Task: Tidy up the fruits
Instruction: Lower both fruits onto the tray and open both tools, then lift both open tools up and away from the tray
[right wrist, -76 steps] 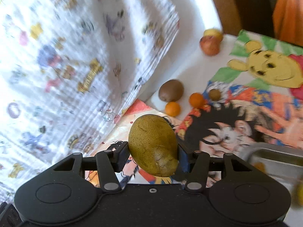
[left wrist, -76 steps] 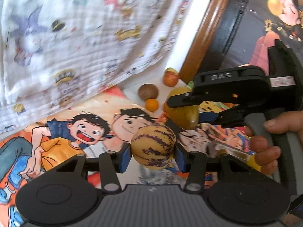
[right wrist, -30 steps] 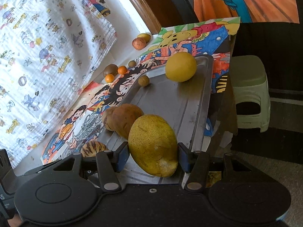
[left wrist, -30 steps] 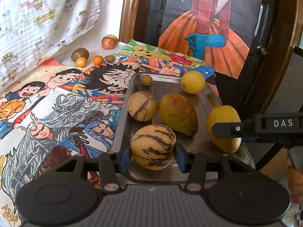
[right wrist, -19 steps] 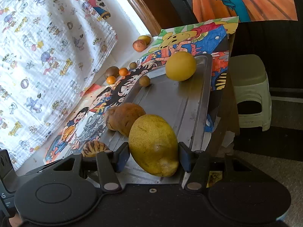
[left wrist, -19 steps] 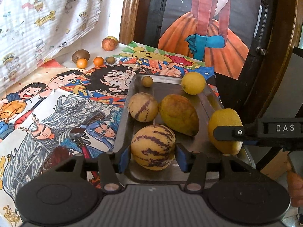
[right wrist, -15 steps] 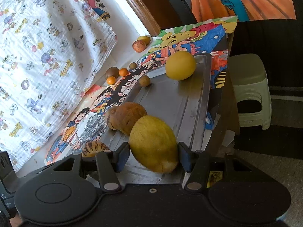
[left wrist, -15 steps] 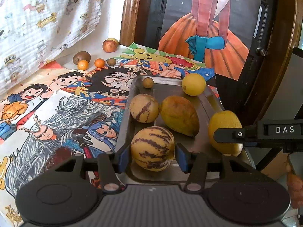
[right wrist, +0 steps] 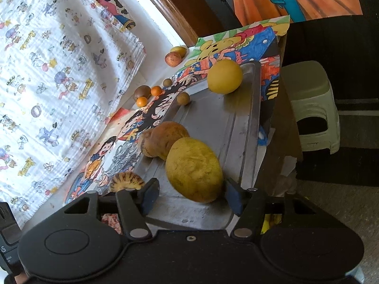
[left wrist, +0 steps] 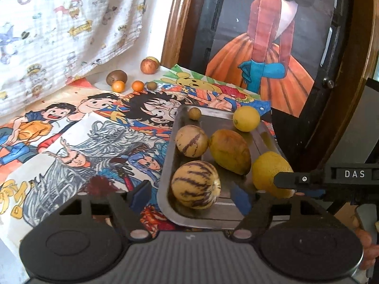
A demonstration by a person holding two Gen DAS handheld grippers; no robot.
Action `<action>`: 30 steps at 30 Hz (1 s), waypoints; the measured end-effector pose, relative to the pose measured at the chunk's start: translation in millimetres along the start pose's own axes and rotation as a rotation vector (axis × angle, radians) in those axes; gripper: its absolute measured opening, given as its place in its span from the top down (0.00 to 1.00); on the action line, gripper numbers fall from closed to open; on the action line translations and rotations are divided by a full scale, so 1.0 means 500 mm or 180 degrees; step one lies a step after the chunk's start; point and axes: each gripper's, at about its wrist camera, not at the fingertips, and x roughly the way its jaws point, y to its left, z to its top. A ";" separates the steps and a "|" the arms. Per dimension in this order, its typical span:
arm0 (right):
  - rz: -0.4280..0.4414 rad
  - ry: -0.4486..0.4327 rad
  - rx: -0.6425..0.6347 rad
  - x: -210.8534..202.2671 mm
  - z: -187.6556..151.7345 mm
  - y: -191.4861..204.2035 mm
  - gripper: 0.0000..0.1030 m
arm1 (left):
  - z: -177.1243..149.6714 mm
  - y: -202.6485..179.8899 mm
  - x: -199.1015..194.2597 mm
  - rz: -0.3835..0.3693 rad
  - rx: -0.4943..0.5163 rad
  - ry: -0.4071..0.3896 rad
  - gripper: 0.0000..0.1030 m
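Note:
A metal tray (left wrist: 165, 177) stands at the right end of the table. A striped melon (left wrist: 196, 184) rests in its near corner between the fingers of my left gripper (left wrist: 190, 198). Those jaws are opening and both pads stand clear of it. In the right wrist view a yellow mango (right wrist: 194, 169) lies on the tray (right wrist: 225, 127) inside my right gripper (right wrist: 192, 197). Its jaws are opening too, with a gap at the left pad. A second striped melon (left wrist: 191, 141), a brownish mango (left wrist: 229, 151), a lemon (left wrist: 246, 118) and a small brown fruit (left wrist: 194, 113) also sit in the tray.
Loose fruit lies at the table's far edge: a kiwi (left wrist: 116, 77), two small oranges (left wrist: 118, 86) and an apple (left wrist: 149, 65). A printed cloth (left wrist: 59, 30) hangs behind on the left. A green stool (right wrist: 312, 104) stands on the floor beyond the tray's right edge.
Both grippers have spread their jaws. The striped melon and the yellow mango, gripped a second ago, now lie free on the tray. The left gripper has drawn back a little.

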 end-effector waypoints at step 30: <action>0.0064 -0.0410 -0.0107 -0.089 -0.191 0.102 0.01 | -0.071 0.105 -0.104 0.0680 -0.0399 -0.0099 0.00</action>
